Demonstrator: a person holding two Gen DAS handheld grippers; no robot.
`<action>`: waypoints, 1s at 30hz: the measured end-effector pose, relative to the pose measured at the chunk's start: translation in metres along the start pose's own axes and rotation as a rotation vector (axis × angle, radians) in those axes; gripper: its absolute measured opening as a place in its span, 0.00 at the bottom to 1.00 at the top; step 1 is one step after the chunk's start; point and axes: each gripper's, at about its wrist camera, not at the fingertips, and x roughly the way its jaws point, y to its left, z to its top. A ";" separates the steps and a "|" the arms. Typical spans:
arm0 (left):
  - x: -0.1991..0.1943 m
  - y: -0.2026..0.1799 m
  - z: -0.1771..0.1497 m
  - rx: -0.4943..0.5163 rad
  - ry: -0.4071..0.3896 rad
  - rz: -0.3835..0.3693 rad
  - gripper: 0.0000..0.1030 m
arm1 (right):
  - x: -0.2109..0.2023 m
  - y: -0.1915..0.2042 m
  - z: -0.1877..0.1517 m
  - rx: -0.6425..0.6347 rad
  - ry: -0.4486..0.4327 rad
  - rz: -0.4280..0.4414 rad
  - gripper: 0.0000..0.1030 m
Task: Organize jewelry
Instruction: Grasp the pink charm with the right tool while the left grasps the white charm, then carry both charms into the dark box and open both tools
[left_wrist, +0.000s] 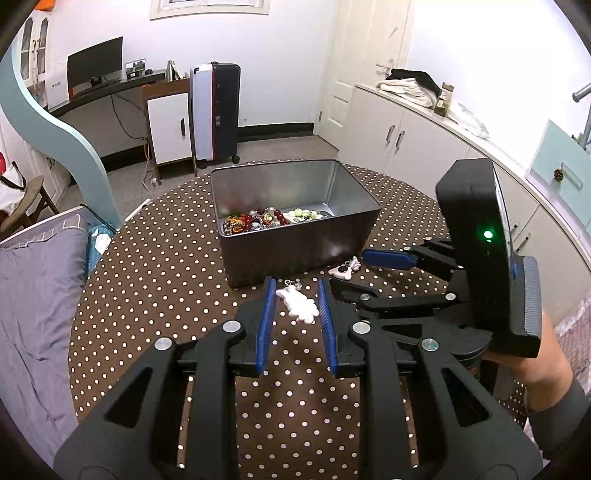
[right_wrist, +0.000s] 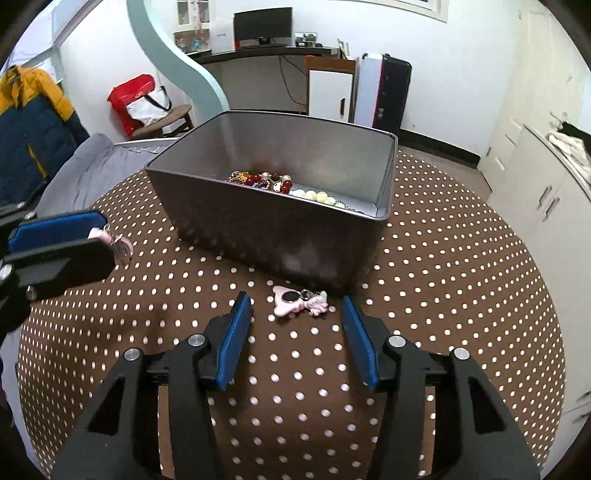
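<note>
We read the scene from left to right. At the left edge, a grey cushion (left_wrist: 33, 295) lies beside the round table (left_wrist: 155, 258), which carries a brown cloth with white dots.

The left gripper (left_wrist: 295, 295) points down at the table with its blue pads apart. A white charm (left_wrist: 298, 304) with a small metal ring lies between the pads. The left wrist view shows a gap on both sides, so we read these jaws as parted and not pressing on the charm. In the right wrist view the charm is mostly hidden behind a finger.

Behind the gripper, at the table's centre, stands an open grey metal box (left_wrist: 295, 236). Red, patterned and pale green beads (left_wrist: 266, 218) lie on its floor.

To the right, just in front of the box's near wall, a pink charm (right_wrist: 297, 302) with a dark oval centre lies flat on the cloth. The right gripper (right_wrist: 297, 321) is wide open, its pads either side of this charm and clear of it. A hand (left_wrist: 532, 373) holds that gripper.
</note>
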 end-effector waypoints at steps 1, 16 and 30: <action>0.000 0.001 0.000 -0.001 0.001 0.000 0.22 | 0.001 0.001 0.001 0.013 0.000 -0.001 0.39; -0.012 0.011 0.023 -0.020 -0.046 -0.066 0.22 | -0.038 -0.013 0.003 0.025 -0.052 0.081 0.21; 0.029 0.032 0.081 -0.081 -0.006 -0.074 0.22 | -0.054 -0.032 0.052 0.115 -0.173 0.160 0.21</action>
